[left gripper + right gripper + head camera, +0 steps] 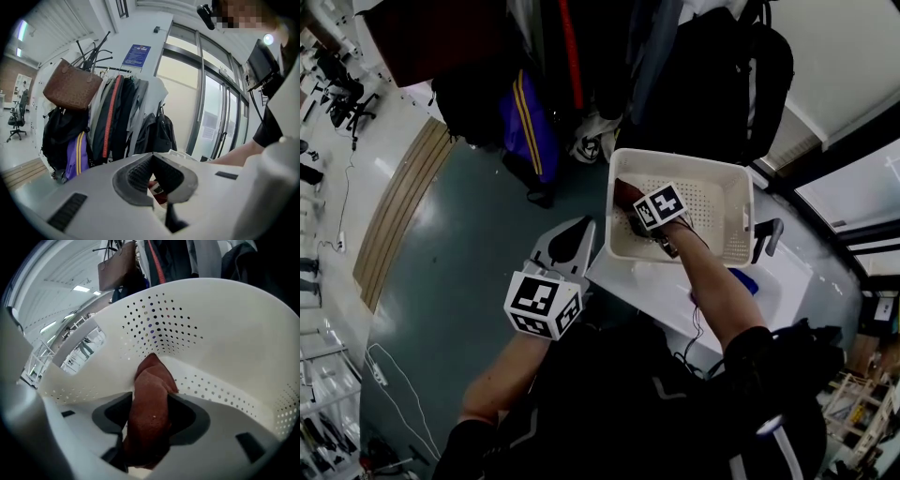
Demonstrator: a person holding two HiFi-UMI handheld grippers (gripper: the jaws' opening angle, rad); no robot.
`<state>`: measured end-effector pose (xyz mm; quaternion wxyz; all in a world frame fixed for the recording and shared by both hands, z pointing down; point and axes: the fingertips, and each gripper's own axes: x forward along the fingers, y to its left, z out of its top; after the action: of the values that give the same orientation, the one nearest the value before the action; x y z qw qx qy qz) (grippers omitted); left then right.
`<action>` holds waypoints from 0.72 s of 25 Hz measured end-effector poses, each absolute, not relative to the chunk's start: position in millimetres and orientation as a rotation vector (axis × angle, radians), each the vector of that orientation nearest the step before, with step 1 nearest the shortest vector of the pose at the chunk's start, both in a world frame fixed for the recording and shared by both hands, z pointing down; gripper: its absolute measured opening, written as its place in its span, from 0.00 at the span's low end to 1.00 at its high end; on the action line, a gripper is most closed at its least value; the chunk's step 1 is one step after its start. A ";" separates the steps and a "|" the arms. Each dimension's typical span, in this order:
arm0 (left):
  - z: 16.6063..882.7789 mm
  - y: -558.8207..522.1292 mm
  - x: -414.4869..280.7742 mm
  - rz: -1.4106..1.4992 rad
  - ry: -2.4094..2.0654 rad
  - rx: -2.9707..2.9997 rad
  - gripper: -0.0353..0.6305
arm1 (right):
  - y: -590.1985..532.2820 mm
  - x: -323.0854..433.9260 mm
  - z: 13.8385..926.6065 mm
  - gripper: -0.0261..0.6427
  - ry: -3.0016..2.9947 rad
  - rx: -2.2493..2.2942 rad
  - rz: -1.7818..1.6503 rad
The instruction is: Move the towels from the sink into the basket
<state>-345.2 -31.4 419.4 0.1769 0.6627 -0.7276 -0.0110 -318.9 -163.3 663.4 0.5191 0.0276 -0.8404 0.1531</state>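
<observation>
A white perforated basket [680,156] stands in the middle of the head view. My right gripper [636,223] reaches down into its left part. A rust-brown towel [149,413] lies bunched between the jaws, its end resting against the basket's wall [225,329]. The jaws stand apart and the pads do not visibly squeeze it. The same towel [626,195] shows as a dark lump beside the marker cube. My left gripper [572,236] hovers outside the basket's left side, fingertips together and nothing in them [152,157].
The basket sits on a white sink unit [675,291] with a dark tap [767,239] and a blue item [748,281] to its right. Behind hangs a coat rack with jackets and bags [581,75]. Grey floor lies to the left.
</observation>
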 end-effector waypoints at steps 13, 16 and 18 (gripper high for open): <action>389.4 -57.0 -321.3 -0.089 -2.012 2.008 0.06 | -165.6 -299.1 511.4 0.46 -2.382 0.113 0.326; 372.2 -71.2 -306.9 -0.125 -1.987 2.080 0.06 | -169.0 -284.7 468.7 0.35 -2.522 0.204 0.300; 362.5 -78.8 -294.2 -0.134 -1.965 2.133 0.06 | -171.9 -271.7 438.8 0.26 -2.623 0.271 0.261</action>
<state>-294.2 -78.8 362.5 0.1189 0.7294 -0.6721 -0.0459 -271.7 -171.9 438.8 0.2434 0.0994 -0.9601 0.0957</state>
